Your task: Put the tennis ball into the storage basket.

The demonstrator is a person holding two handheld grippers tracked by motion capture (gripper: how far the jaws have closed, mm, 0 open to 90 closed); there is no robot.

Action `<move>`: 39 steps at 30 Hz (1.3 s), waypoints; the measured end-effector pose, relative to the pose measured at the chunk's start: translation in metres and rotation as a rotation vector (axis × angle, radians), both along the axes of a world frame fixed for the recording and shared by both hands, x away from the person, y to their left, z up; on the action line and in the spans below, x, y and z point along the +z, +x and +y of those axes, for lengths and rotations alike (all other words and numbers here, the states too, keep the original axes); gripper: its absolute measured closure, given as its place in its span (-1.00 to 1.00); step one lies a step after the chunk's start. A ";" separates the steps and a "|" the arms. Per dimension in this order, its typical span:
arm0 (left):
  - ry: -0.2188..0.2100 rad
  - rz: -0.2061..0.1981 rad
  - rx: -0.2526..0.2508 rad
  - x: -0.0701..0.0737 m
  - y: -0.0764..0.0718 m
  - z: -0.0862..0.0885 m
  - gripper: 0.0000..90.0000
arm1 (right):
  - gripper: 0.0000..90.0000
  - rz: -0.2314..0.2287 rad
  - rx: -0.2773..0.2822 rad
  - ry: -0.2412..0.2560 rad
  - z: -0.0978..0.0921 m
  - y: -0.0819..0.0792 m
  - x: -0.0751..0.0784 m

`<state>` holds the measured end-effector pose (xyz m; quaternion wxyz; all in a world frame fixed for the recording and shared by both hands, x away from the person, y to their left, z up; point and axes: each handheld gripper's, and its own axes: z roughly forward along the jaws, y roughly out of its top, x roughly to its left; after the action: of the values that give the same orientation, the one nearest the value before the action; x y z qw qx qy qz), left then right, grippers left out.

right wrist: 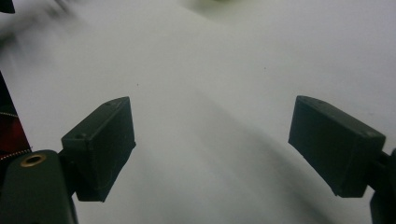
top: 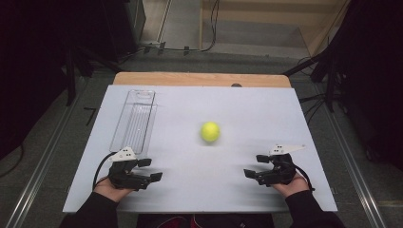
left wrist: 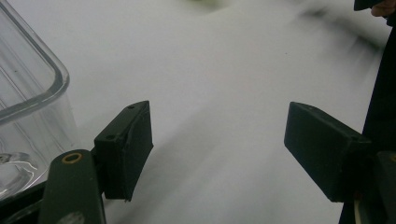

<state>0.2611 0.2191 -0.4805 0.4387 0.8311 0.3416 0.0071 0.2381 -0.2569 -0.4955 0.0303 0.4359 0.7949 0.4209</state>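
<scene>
On white table (top: 199,190), w/ the yellow-green ball (top: 210,131) as ref: clear plastic tray (top: 134,118) lies well left of ball, long side running front-to-back, empty as far as can tell. Left gripper (top: 151,169) sits near-left of ball, just past tray's near end, held in person's left hand (top: 110,191) at front edge; jaws wide apart, nothing btwn them. Left gripper view: tray's rounded corner (left wrist: 32,93) just beside one jaw, bare table btwn jaws, blurred bit of ball (left wrist: 203,2) at top edge. Ball itself rests alone mid-table, slightly blurred, touching nothing, apart from both grippers. Right gripper (top: 256,166) sits near-right of ball, in right hand (top: 292,184), pointing inward toward left one; jaws also spread open, empty. Right gripper view: bare table btwn jaws, greenish blur of ball (right wrist: 210,3) at top.
</scene>
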 end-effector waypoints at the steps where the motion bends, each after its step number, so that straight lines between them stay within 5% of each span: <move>1: 0.000 0.000 0.000 0.000 0.000 0.000 -0.47 | -0.72 0.000 0.000 0.000 0.000 0.000 0.000; 20: 0.009 0.003 0.000 0.000 0.001 0.000 -0.47 | -0.68 0.004 -0.017 0.048 0.000 0.014 0.013; 39: 0.008 0.009 -0.005 -0.001 0.001 0.000 -0.47 | -0.68 -0.030 0.004 0.021 0.010 0.031 0.025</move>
<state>0.2620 0.2194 -0.4812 0.4340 0.8337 0.3415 0.0035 0.2695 -0.2465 -0.4704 0.0368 0.4284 0.7907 0.4359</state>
